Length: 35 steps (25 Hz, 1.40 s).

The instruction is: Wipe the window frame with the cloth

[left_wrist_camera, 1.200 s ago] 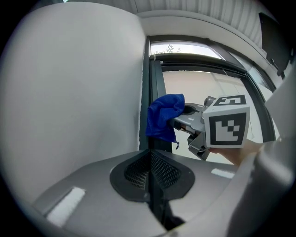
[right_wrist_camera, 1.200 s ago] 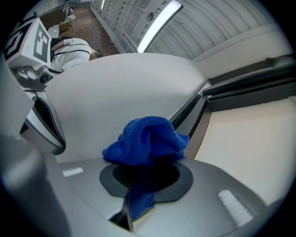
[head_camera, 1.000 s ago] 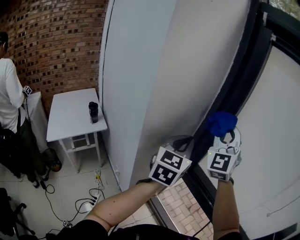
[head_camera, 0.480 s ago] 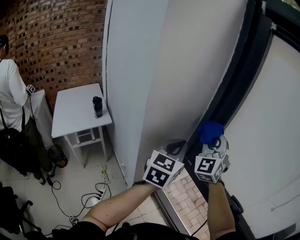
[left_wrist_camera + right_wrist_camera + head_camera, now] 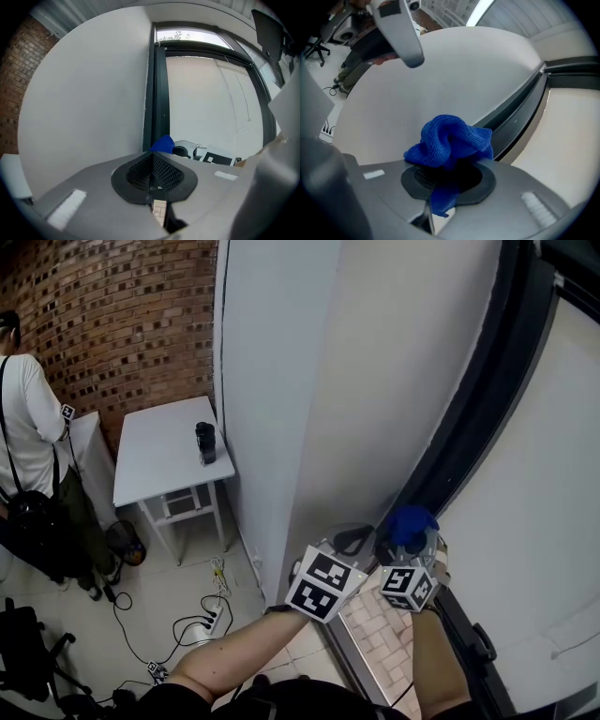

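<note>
A bunched blue cloth (image 5: 409, 524) is clamped in my right gripper (image 5: 410, 542), pressed against the lower part of the dark window frame (image 5: 487, 390). Seen from the right gripper view, the cloth (image 5: 450, 143) bulges out over the shut jaws, with the dark frame (image 5: 520, 117) just behind it. My left gripper (image 5: 349, 542) hangs close beside the right one, at the white wall next to the frame. Its jaws are closed with nothing between them (image 5: 152, 176). The left gripper view also catches the cloth (image 5: 163, 144) against the frame (image 5: 159, 93).
A white wall panel (image 5: 356, 381) runs left of the frame and a pale blind (image 5: 553, 502) right of it. Below left stand a small white table (image 5: 164, 456) with a dark cup (image 5: 205, 442), a person (image 5: 28, 456), and cables (image 5: 187, 629) on the tiled floor.
My right gripper with the cloth has slid down and to the left along the frame. The left gripper has stayed beside it.
</note>
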Tool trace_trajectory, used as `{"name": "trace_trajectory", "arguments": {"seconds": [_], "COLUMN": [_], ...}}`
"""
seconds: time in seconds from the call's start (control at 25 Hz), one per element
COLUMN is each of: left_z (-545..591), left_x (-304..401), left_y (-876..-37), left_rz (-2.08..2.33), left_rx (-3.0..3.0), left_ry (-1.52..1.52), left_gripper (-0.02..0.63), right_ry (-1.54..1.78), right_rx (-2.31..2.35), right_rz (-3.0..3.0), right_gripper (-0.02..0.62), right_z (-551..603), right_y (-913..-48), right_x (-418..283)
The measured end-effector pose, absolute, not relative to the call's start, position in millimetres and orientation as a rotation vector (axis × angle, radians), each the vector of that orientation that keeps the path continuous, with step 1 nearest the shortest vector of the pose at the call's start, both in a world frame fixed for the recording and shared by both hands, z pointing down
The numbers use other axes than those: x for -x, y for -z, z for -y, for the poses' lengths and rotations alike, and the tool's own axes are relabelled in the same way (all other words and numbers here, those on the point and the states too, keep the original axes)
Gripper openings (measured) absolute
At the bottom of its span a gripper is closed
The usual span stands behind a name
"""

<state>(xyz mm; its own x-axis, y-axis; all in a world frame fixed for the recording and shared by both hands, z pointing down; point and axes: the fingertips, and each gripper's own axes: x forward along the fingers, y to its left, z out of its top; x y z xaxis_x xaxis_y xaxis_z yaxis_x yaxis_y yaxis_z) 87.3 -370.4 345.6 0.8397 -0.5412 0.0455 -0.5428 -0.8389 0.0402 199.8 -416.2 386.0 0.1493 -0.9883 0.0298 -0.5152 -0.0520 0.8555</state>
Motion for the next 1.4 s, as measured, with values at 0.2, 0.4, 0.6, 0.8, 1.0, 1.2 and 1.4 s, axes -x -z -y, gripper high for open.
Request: {"name": "trace_trajectory", "arguments": {"seconds": [0.2, 0.4, 0.6, 0.8, 1.0, 1.2, 1.4], "left_z": [364.2, 356.0, 355.8, 352.1, 351.2, 345.8, 332.8], "left_x": [-85.3, -86.7, -81.2, -80.1, -73.1, -74.2, -82.0], "left_y": [-358.2, -361.6, -368.0, -366.5, -366.6, -357.7, -353.0], "left_rz": [0.848, 0.823, 0.831, 0.823, 0.831, 0.820, 0.735], "left_rx": [-2.957, -2.954, -2.915, -2.926, -2.891, -2.919, -2.993], "left_ry": [-0.072, -0.076, -0.067, -0.064, -0.047, -0.012, 0.009], "left_gripper": [-0.006, -0.006, -0.006, -0.006, -0.006, -0.006, -0.006], "right_ry": [0.698, 0.614, 0.591, 0.604, 0.537, 0.512, 0.366], "right_rx": [-1.603, -1.527, -1.496, -1.479, -1.569, -1.701, -1.922], "right_rz": [1.455, 1.393, 1.393, 1.374, 1.537, 1.727, 2.021], "right_gripper": [0.074, 0.074, 0.074, 0.074, 0.074, 0.074, 0.074], "right_z": [415.7, 417.7, 419.3, 420.3, 415.5, 390.8, 349.9], "right_y": [-430.7, -468.7, -490.6, -492.2, -480.3, -439.5, -389.4], "right_x": [-197.0, -201.6, -203.1, -201.4, -196.9, -194.4, -194.1]}}
